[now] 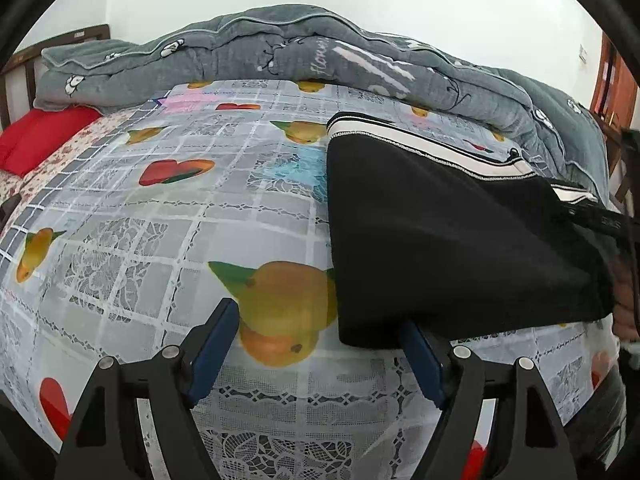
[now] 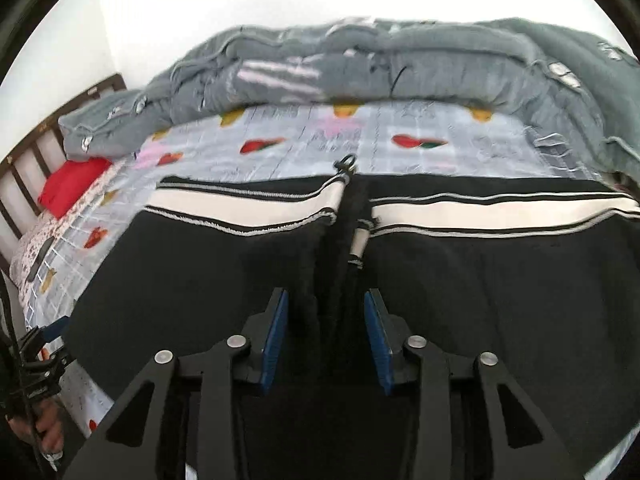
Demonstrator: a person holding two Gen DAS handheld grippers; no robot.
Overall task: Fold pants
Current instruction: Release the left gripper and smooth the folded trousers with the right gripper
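Observation:
Black pants [image 1: 440, 240] with a white striped band [image 2: 240, 204] lie spread on the patterned bed sheet [image 1: 160, 220]. My left gripper [image 1: 316, 316] stands wide open over the sheet at the pants' near left corner. That corner covers the tip of its right finger, and nothing is between its pads. In the right wrist view the pants [image 2: 180, 280] fill the foreground. My right gripper [image 2: 326, 296] sits low over a raised ridge of black cloth. Its jaws are partly apart with the ridge between them, and the blue pads [image 2: 276, 336] do not visibly press it.
A rumpled grey quilt [image 1: 280, 52] runs along the far side of the bed. A red pillow [image 1: 40, 136] and a dark wooden headboard [image 2: 24, 184] are at the left. A hand [image 2: 44, 432] holds the left gripper at the bed's near edge.

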